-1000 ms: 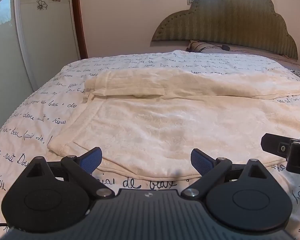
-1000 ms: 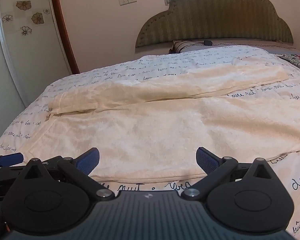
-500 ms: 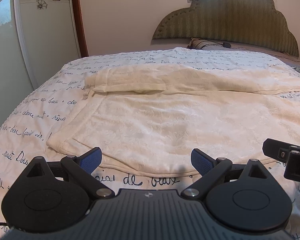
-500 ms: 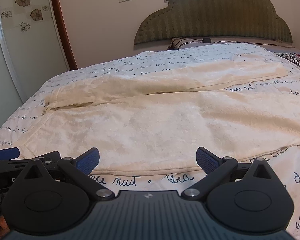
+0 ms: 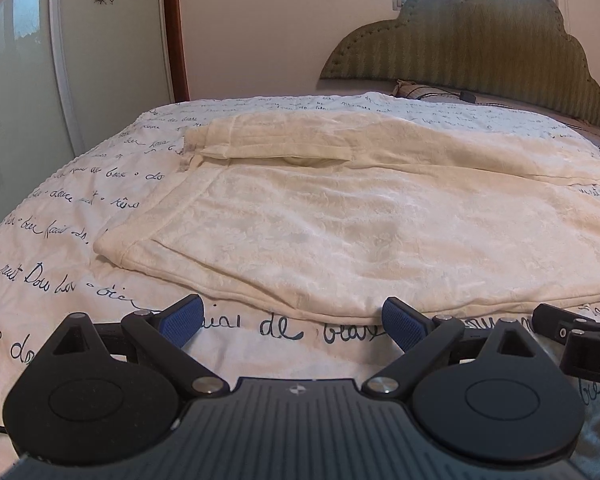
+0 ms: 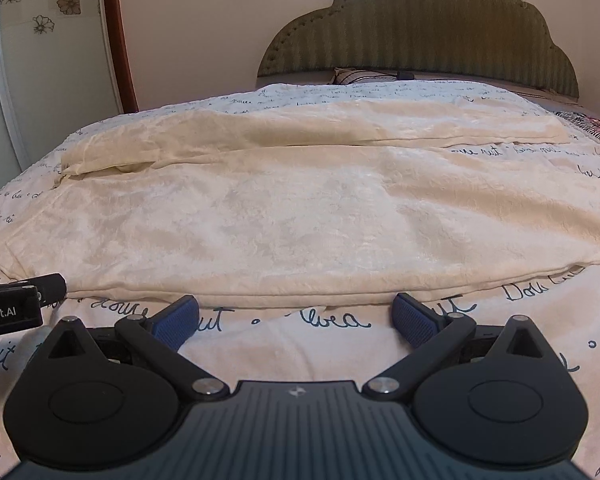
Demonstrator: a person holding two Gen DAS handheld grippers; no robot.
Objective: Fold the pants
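A bed [image 5: 80, 240] covered by a white quilt printed with dark cursive writing fills both views, with a green scalloped padded headboard [image 5: 480, 40] at the far end. Spread flat across it lie cream textured fabric pants [image 5: 340, 232], their long axis running left to right across both cameras; the waistband end sits to the left, the legs trail off right.

The near hem edge lies just ahead of both grippers. The left gripper [image 5: 292, 318] faces the waistband half, the right gripper [image 6: 296, 316] the leg half. Both hold their blue-padded fingers wide apart, gripping nothing.

Only the right view shows the far leg's end [image 6: 548, 128]; the left view shows the waistband corner [image 5: 112, 246] clearly.
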